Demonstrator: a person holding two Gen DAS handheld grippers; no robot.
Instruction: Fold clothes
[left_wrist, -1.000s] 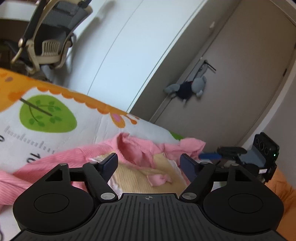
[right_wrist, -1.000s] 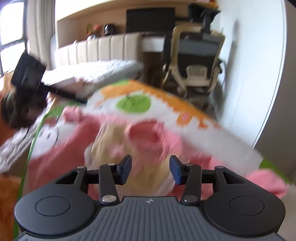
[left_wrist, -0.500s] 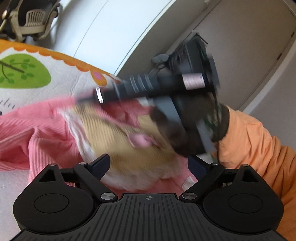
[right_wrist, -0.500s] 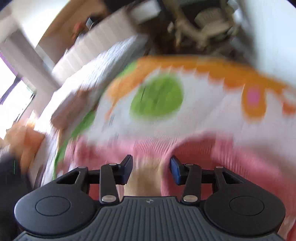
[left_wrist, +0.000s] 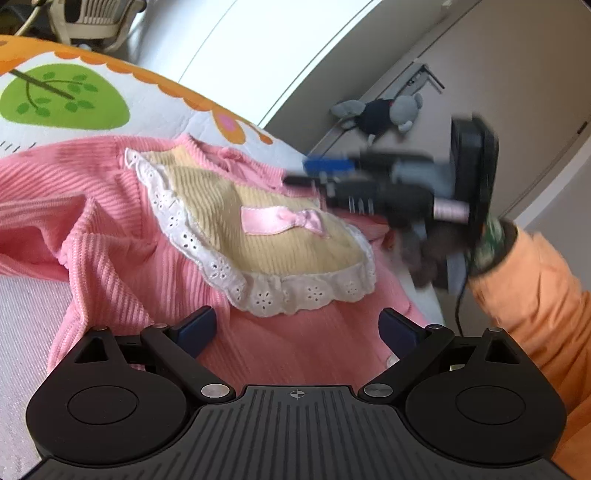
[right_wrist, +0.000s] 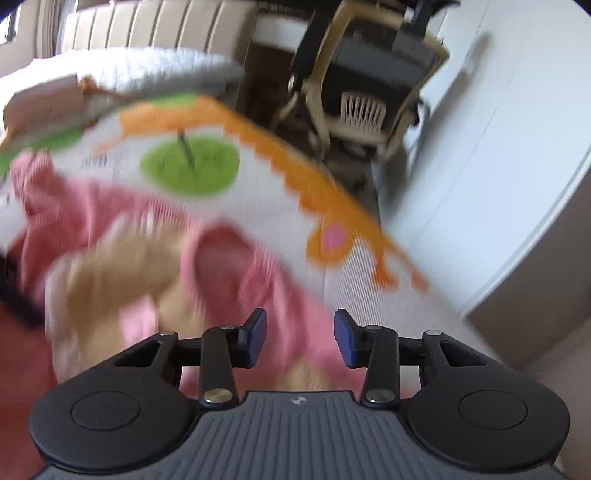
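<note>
Half a second ago our right gripper (left_wrist: 373, 184) crossed directly over the pink top (left_wrist: 122, 243); it has now swung out to the top's right edge, so the yellow bib panel (left_wrist: 266, 229) lies uncovered. The top is spread front-up on the printed quilt (left_wrist: 155, 99), unfolded. Our left gripper (left_wrist: 297, 326) hangs wide open over the near hem, the right one is also open and empty, so we judge the first fold has yet to begin.
</note>
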